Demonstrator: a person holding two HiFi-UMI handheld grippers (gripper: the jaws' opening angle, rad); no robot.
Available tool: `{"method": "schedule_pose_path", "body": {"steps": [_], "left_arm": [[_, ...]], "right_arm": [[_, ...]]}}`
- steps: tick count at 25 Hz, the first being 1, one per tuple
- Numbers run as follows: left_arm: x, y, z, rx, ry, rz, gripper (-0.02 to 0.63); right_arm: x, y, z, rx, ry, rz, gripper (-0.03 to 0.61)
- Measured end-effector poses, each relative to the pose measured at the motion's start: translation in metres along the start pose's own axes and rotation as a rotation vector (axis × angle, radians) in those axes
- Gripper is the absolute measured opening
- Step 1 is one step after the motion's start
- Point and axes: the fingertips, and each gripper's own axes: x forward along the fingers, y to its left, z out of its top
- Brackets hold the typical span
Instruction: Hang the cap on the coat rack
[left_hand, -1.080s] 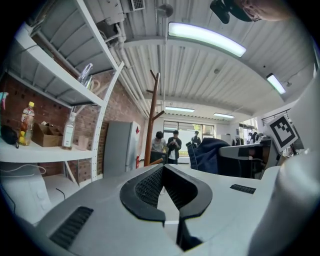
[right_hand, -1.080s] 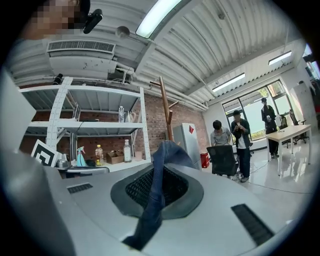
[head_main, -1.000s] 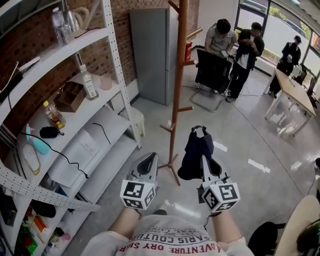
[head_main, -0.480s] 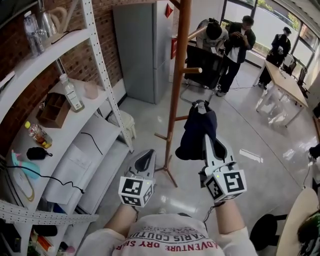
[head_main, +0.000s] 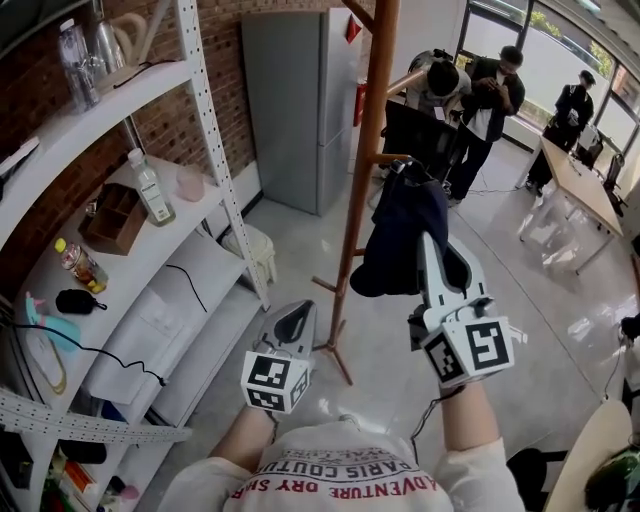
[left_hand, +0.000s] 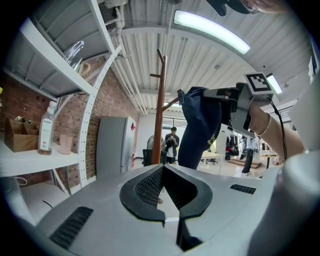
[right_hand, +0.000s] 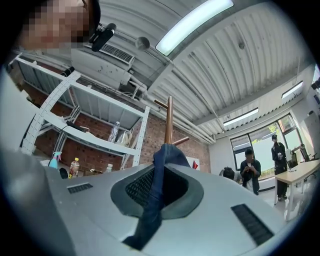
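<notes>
Held aloft in the tightly clamped right gripper (head_main: 428, 245), dark cap (head_main: 395, 230) right at a side peg of the coat rack (head_main: 375, 100), seemingly unhooked, hanging apparently left. Lower beside the rack, left gripper (head_main: 290, 314) pinched together, empty.

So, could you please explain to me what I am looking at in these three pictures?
There is no robot here: a person holds a two-jaw tool in each hand. One picture comes from a camera on the person's head, looking down; the other two come from cameras riding on each tool, looking along its jaws. The right hand-held gripper is closed on a dark blue cap, held up close beside the wooden coat rack. The left hand-held gripper hangs lower, jaws together, empty. To the left, white shelving holds bottles and a cardboard box. Other people stand in the background.
</notes>
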Motion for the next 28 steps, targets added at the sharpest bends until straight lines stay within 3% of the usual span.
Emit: {"method": "schedule_pose_path", "body": {"steps": [6,13,28], "left_arm": [[0.011,-0.007,0.002,0.002,0.005,0.013,0.006],[0.022,-0.001,-0.005,-0.005,0.018,0.046,0.006],[0.024,0.01,-0.018,-0.016,0.053,0.107,0.006]], "right_arm": [[0.019,-0.014,-0.001,0.028,-0.007,0.038,0.018],[0.044,-0.027,-0.034,0.078,0.029,0.068,0.018],[0.063,-0.015,-0.08,0.159,0.098,0.137,0.018]]}}
